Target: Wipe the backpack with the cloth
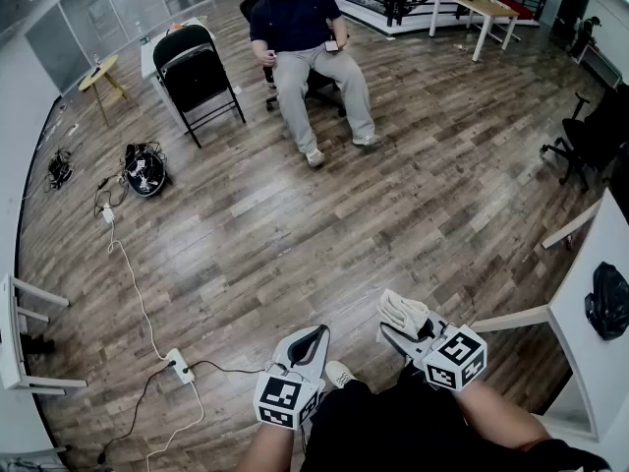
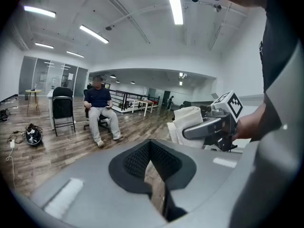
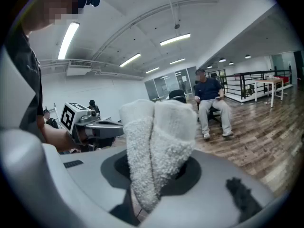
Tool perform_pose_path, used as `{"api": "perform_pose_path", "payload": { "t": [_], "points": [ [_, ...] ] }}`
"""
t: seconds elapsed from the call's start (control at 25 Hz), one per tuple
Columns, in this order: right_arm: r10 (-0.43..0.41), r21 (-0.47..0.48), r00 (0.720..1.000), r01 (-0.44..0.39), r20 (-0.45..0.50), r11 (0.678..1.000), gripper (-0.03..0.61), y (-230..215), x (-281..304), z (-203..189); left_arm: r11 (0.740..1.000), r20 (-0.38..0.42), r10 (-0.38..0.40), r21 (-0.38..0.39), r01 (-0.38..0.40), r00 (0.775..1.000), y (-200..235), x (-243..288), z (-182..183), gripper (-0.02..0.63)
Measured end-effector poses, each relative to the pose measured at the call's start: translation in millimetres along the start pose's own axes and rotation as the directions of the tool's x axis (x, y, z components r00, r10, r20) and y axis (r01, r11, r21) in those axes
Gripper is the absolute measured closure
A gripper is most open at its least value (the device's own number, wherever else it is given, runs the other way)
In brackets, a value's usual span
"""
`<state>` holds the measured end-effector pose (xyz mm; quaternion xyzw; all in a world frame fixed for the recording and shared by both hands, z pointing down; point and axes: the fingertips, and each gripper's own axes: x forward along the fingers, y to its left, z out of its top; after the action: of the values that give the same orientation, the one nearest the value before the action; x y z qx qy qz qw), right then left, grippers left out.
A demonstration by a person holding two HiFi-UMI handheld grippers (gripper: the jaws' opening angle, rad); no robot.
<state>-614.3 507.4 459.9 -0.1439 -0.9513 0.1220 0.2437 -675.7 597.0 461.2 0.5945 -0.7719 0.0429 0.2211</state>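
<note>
Bottom centre, the left gripper [image 1: 314,334] had its jaws together, empty; beside it, the right gripper [image 1: 393,326] clamped a white cloth [image 1: 404,312].

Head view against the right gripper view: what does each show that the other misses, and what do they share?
Only the head view shows the black bag lying on the white table, apart from both grippers, and the power strip on the floor. Only the right gripper view shows the ceiling lights and, close up, the right gripper with its jaws clamped on the folded cloth. Both show the cloth, the left gripper and the seated person.
</note>
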Motion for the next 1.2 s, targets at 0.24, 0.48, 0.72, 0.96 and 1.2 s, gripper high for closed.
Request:
{"api": "perform_pose_path", "payload": {
  "t": [0.24,0.48,0.72,0.96,1.2],
  "points": [
    [-0.054,0.034,0.999,0.053,0.004,0.998,0.477,-22,-32,-20,0.998,-0.013,-0.065,0.023,0.065,0.998,-34,30,-2,0.607],
    [-0.122,0.075,0.992,0.120,0.024,0.990,0.477,-35,-93,-44,0.992,-0.031,-0.122,0.034,0.123,0.992,-85,52,-6,0.607],
    [-0.178,0.117,0.982,0.171,0.058,0.978,0.477,-44,-185,-88,0.988,-0.054,-0.143,0.058,0.146,0.988,-168,70,-25,0.607],
    [-0.222,0.156,0.973,0.209,0.067,0.965,0.477,-46,-272,-146,0.977,-0.060,-0.194,0.073,0.198,0.979,-271,81,-48,0.607],
    [-0.291,0.181,0.949,0.268,0.117,0.946,0.477,-51,-360,-206,0.949,-0.078,-0.267,0.151,0.276,0.961,-376,98,-80,0.607]
  ]
}}
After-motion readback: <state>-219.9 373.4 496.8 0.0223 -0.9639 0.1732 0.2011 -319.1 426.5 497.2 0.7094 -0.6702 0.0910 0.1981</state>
